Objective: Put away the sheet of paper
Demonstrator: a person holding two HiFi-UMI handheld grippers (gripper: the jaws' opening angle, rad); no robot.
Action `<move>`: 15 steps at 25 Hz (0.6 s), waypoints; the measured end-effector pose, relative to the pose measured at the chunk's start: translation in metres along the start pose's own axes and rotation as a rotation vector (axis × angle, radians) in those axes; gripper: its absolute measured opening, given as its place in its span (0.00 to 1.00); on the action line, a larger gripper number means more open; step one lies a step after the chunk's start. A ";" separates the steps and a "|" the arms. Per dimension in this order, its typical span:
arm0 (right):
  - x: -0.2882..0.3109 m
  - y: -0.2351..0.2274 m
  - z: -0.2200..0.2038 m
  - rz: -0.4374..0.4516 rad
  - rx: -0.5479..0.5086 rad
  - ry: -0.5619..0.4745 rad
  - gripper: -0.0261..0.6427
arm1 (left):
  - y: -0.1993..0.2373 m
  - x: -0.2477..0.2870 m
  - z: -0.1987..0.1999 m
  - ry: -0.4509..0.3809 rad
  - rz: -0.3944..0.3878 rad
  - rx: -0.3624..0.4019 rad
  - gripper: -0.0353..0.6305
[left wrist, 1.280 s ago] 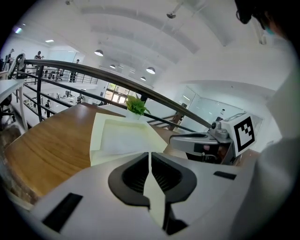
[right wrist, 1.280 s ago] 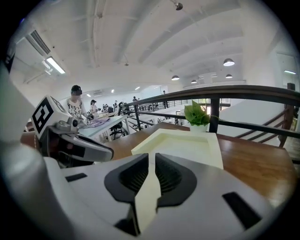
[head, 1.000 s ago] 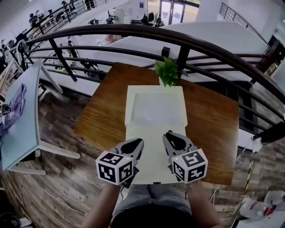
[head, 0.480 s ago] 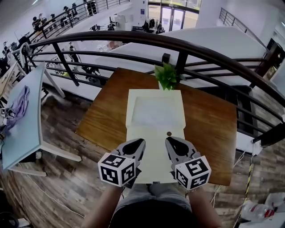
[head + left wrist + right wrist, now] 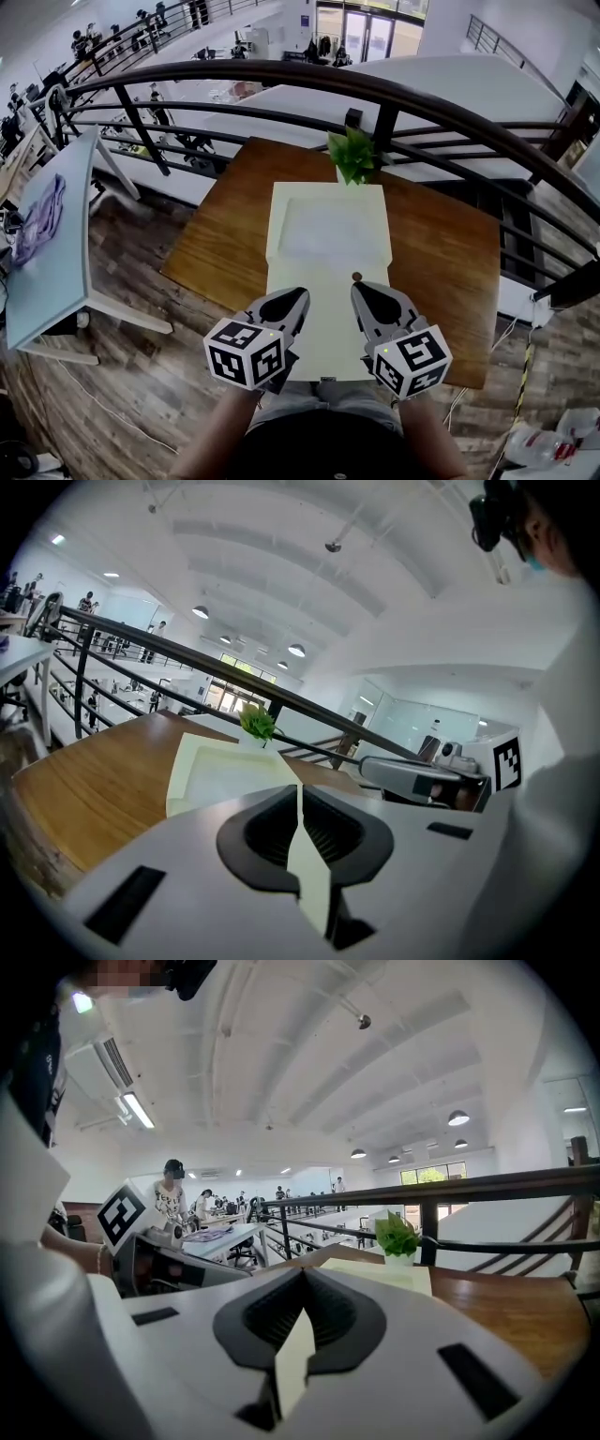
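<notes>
White sheet of paper (image 5: 328,234) lies flat in the far half of an open pale-yellow folder (image 5: 319,328), edges square to the folder's edges. In the head view the sheet looks somewhat wider than deep, though the steep angle makes its true long axis uncertain. The folder's long axis runs straight away from the person toward a small green plant (image 5: 354,155) at the table's far edge. A small dark round spot (image 5: 356,276) sits at the folder's right side, near the fold line. The near flap is bare, and both grippers hover over it side by side, pointing along the folder's long axis. The left gripper (image 5: 296,295) has its jaws closed tip to tip, with only a thin wedge behind the tips showing the pale flap below. The right gripper (image 5: 362,288) is in the same state. Whether either touches the flap cannot be told. The folder rests on a brown wooden table (image 5: 225,244), set against a dark curved railing (image 5: 422,98). Plank flooring (image 5: 122,375) surrounds the table, and a pale side table (image 5: 56,262) at left carries a purple cloth (image 5: 37,220).
</notes>
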State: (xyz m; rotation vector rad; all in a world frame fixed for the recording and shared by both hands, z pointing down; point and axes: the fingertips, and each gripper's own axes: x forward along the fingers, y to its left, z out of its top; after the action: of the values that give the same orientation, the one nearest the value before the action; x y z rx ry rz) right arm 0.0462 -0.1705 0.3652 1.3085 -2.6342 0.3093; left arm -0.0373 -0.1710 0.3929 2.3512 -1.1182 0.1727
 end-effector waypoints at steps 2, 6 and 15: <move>0.000 0.001 -0.001 0.008 -0.011 0.010 0.08 | 0.001 0.001 -0.004 0.021 0.001 0.008 0.10; 0.001 -0.001 -0.005 0.008 -0.001 0.026 0.08 | 0.003 0.004 -0.007 0.054 0.025 0.043 0.09; -0.002 -0.001 -0.011 0.027 0.010 0.030 0.08 | -0.002 0.006 -0.009 0.051 0.019 0.074 0.09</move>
State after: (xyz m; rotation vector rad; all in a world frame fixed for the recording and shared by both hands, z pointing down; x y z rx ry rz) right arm 0.0494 -0.1663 0.3755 1.2621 -2.6305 0.3436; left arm -0.0312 -0.1700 0.4015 2.3868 -1.1280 0.2843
